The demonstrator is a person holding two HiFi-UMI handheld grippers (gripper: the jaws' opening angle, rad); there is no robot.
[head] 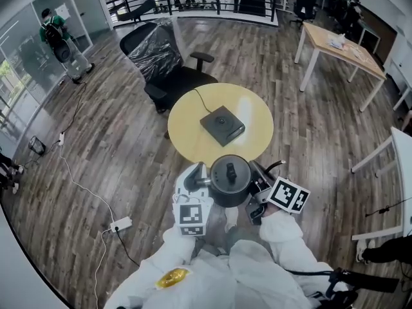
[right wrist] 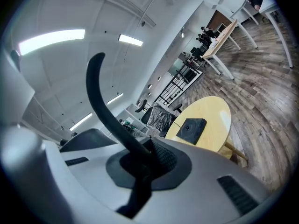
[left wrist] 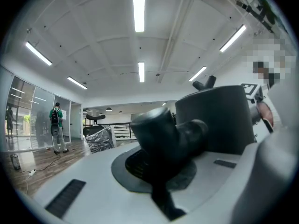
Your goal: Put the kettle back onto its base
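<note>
While both claws carry kettle (head: pixel 230 180) over near table (head: pixel 187 118) edge, base (head: pixel 222 125) lies at 12 o'clock from kettle, well apart, at table middle. Left gripper (head: pixel 201 183) clamped on dark spout-like stub (left wrist: pixel 163 134) at kettle's 9 o'clock. Right gripper (head: pixel 259 184) clamped on thin handle (right wrist: pixel 100 101) at 3 o'clock. Both hands equally near base.

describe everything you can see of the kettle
The kettle is dark and round, seen from above, with a lid and a knob on top. It looks upright, held in the air just short of the table, not on its base. The left gripper is shut on a stubby part at its side, likely the spout. The right gripper is shut on its thin curved handle.
</note>
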